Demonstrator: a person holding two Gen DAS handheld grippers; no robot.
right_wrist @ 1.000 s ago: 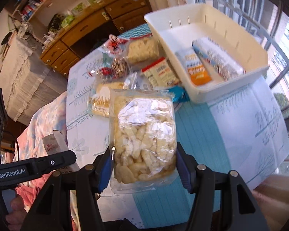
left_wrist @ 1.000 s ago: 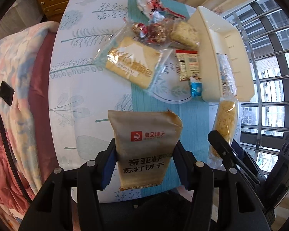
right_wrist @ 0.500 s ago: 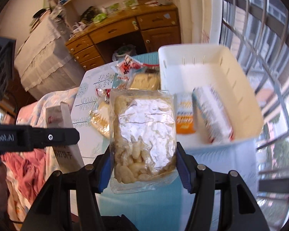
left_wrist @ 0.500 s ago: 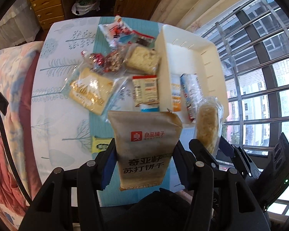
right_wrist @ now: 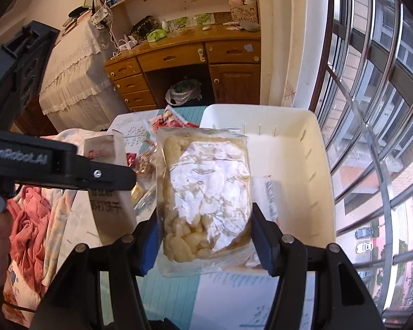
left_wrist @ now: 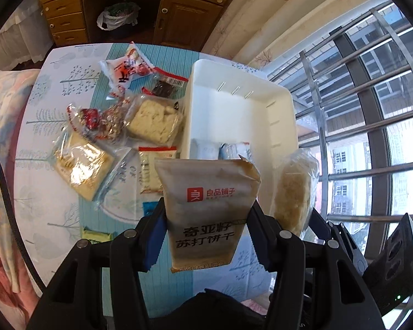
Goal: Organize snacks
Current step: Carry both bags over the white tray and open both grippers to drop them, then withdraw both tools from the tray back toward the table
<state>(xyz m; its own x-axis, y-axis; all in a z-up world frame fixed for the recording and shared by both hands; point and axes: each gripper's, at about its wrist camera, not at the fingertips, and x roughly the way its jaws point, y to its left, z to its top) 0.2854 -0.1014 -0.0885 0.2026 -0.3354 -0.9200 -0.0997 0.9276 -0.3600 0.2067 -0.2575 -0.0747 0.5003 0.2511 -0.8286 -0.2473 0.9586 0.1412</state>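
My left gripper (left_wrist: pixel 205 228) is shut on a tan cracker packet (left_wrist: pixel 208 209) with a red logo, held upright in the air above the near end of the white bin (left_wrist: pixel 242 115). My right gripper (right_wrist: pixel 205 236) is shut on a clear bag of pale puffed snacks (right_wrist: pixel 203 195), raised in front of the white bin (right_wrist: pixel 286 165). That same clear bag (left_wrist: pixel 294 189) shows at the right in the left wrist view, beside the bin's near corner. Two packets (left_wrist: pixel 223 151) lie in the bin's near end, partly hidden.
Several loose snacks lie on the table left of the bin: a clear bread bag (left_wrist: pixel 79 165), a pale cake pack (left_wrist: pixel 154 121), a red-and-white pack (left_wrist: pixel 129 68), a small tan sachet (left_wrist: pixel 151 170). A bed (left_wrist: pixel 2 165) flanks the left, window bars (left_wrist: pixel 371 110) the right.
Both grippers have risen and moved toward the bin with their packets still held. The bin now sits closer and more centred ahead, and the right wrist has rolled.
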